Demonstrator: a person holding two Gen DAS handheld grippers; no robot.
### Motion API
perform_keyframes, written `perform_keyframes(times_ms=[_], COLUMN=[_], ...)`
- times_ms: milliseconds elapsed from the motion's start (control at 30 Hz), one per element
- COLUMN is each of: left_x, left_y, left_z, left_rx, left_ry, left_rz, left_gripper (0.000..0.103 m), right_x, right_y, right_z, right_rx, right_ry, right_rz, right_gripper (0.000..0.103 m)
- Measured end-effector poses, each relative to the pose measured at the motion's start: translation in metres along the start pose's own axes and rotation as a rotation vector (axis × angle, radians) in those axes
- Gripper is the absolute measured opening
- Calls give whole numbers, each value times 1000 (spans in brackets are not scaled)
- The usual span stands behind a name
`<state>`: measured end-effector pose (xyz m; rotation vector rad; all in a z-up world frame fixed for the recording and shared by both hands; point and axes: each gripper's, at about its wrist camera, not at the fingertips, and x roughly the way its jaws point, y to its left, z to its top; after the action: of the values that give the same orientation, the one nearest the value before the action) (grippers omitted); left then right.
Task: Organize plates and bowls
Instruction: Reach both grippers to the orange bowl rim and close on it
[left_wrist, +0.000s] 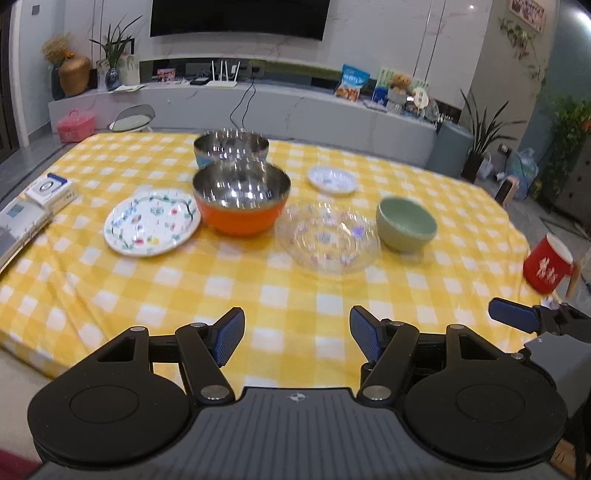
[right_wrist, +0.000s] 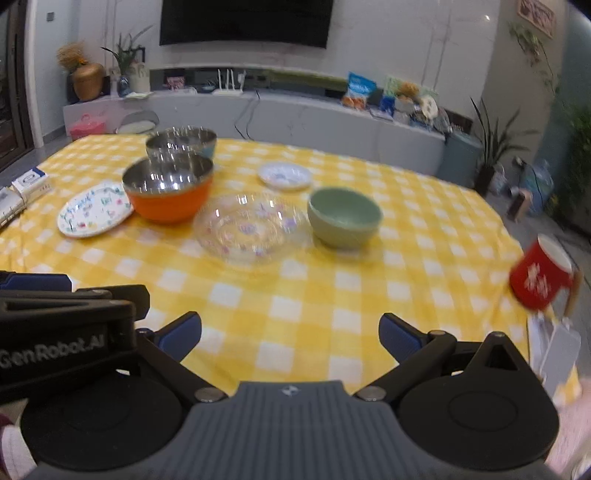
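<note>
So nothing's really been sorted yet as far as I can tell, everything's spread loose on the yellow-and-white checked tablecloth (left_wrist: 295, 295). Taking the orange bowl with the shiny steel inside (left_wrist: 241, 201) as the anchor: a second steel-lined bowl with a blue outside (left_wrist: 231, 146) sits right behind it, looks like touching or nearly, the white plate with the colourful doodle pattern (left_wrist: 152, 221) is just left of it with its rim about at the bowl, the clear glass plate with purple flowers (left_wrist: 327, 236) is just right of it, the pale green ceramic bowl (left_wrist: 406, 223) is further right past the glass plate, and a small white saucer (left_wrist: 332, 179) sits behind and to the right. The left gripper (left_wrist: 295, 338) and right gripper (right_wrist: 290, 338) both hover at the near edge, fingers spread wide, holding nothing. All the stacking is left to do: three bowls, three plates, none nested
</note>
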<state>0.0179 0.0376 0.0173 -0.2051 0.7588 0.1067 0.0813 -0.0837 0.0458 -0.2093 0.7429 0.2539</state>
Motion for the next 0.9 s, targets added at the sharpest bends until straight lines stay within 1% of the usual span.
perform_keyframes(times_ms=[67, 167, 233, 267, 367, 467, 533, 633, 733, 800, 867, 900], left_x=[0, 0, -1, -2, 0, 6, 13, 22, 37, 49, 64, 74], left_y=[8, 14, 19, 22, 29, 31, 32, 35, 42, 48, 56, 61], left_z=[12, 32, 48, 57, 91, 124, 140, 150, 158, 161, 162, 162], left_rx=[-29, -29, -34, -35, -10, 39, 63, 74, 50, 14, -16, -31], left_ry=[4, -24, -48, -64, -111, -124, -133, -150, -159, -163, -171, -163], left_rz=[-6, 23, 57, 62, 70, 92, 104, 117, 123, 141, 143, 142], left_gripper=[77, 77, 77, 77, 78, 79, 80, 81, 82, 82, 82, 82], right_x=[1, 7, 10, 11, 22, 28, 30, 37, 54, 71, 89, 99], right_y=[6, 12, 15, 15, 13, 16, 21, 24, 19, 16, 15, 18], right_z=[15, 39, 57, 67, 104, 134, 149, 163, 172, 177, 178, 177], right_rx=[-32, -69, -72, -65, -36, -31, -54, -61, 10, 76, 129, 145], right_ry=[-20, -45, -64, -80, -86, -125, -159, -218, -209, -178, -145, -130], right_rz=[15, 42, 15, 2, 26, 46, 32, 17, 61, 98, 137, 152], right_gripper=[100, 100, 100, 100, 100, 100, 100, 100, 100, 100, 100, 99])
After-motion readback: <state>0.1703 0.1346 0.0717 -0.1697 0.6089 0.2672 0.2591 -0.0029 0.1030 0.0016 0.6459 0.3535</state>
